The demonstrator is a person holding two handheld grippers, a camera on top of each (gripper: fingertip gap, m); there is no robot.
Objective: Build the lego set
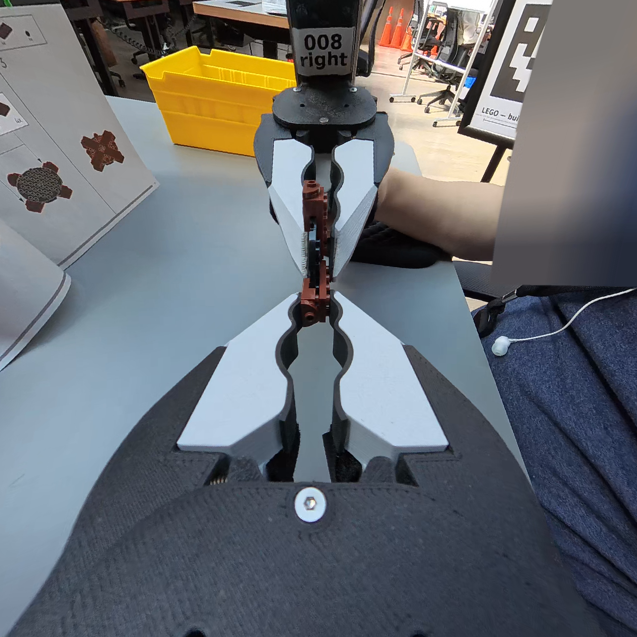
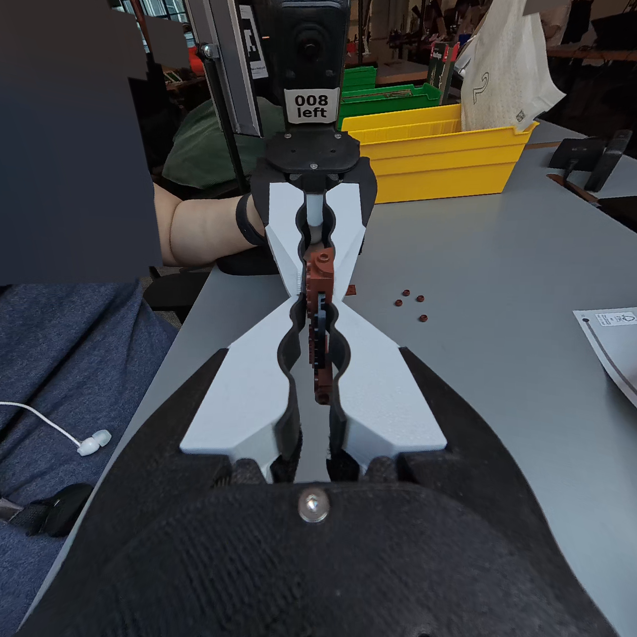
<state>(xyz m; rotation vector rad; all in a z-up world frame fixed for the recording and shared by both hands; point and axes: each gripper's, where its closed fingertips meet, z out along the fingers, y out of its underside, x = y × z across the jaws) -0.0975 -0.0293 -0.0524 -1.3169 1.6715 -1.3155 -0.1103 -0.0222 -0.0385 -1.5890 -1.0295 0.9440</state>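
Your left hand-held gripper (image 1: 314, 296) and right hand-held gripper (image 2: 315, 303) meet tip to tip, both clamped on the brown-and-black lego piece (image 1: 315, 251) between them, above the surface (image 2: 482, 262). Four studs (image 2: 410, 303) lie right of your right tips.

1. The brown-and-black lego assembly (image 1: 315, 251) is mostly buried between the two sets of jaws, so its overall shape is anyone's guess.
2. The instruction sheet (image 1: 62, 144) gets chopped off by the left edge in the left wrist view.
3. The yellow bin (image 1: 213, 100) is partly blocked by the right gripper (image 1: 319, 275), and its contents don't show.
4. The four little brown pieces (image 2: 410, 305) on the worktop (image 2: 482, 275) are too tiny to identify.
5. The paper (image 2: 610, 344) in the right wrist view runs off the right edge.
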